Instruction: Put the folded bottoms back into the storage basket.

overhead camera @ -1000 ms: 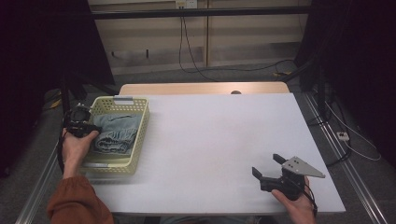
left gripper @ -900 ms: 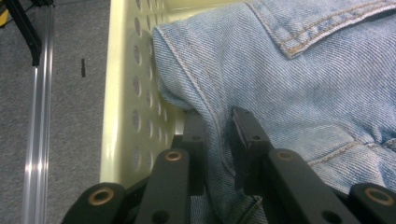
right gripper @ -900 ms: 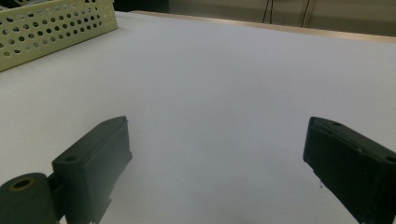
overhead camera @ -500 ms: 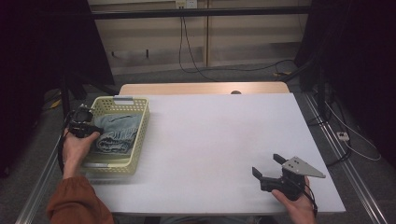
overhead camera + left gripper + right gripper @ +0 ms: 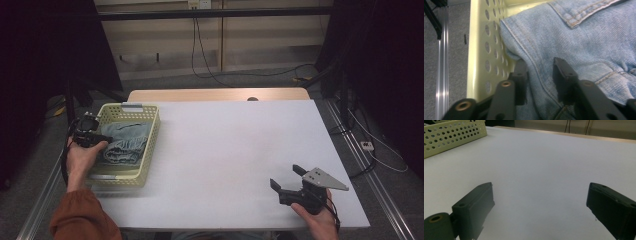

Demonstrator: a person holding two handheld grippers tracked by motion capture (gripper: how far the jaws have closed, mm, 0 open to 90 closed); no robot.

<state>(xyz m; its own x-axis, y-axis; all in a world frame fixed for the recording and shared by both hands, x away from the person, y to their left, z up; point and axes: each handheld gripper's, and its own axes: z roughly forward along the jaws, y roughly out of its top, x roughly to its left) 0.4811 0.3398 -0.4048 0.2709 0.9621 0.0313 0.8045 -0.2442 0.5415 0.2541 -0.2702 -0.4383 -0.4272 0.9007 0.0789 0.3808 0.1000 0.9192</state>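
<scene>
Two grippers: the left gripper [image 5: 540,75], at nine o'clock, dips into the yellow basket [image 5: 148,150], jaws pinching a fold of denim jeans [image 5: 579,37]; the right gripper [image 5: 287,182], at five o'clock, rests level, jaws spread over the white table [image 5: 230,150]

In the left gripper view, the pale yellow perforated plastic basket [image 5: 477,47] and the folded light blue denim garment [image 5: 579,42] inside it are both cut off by the frame, so the garment's full shape cannot be told. There the black left gripper [image 5: 540,75] has a fold of denim between its jaws, hiding one jaw's inner face. In the high view, the person's rust-orange sleeve [image 5: 82,217] runs off the bottom edge.
</scene>
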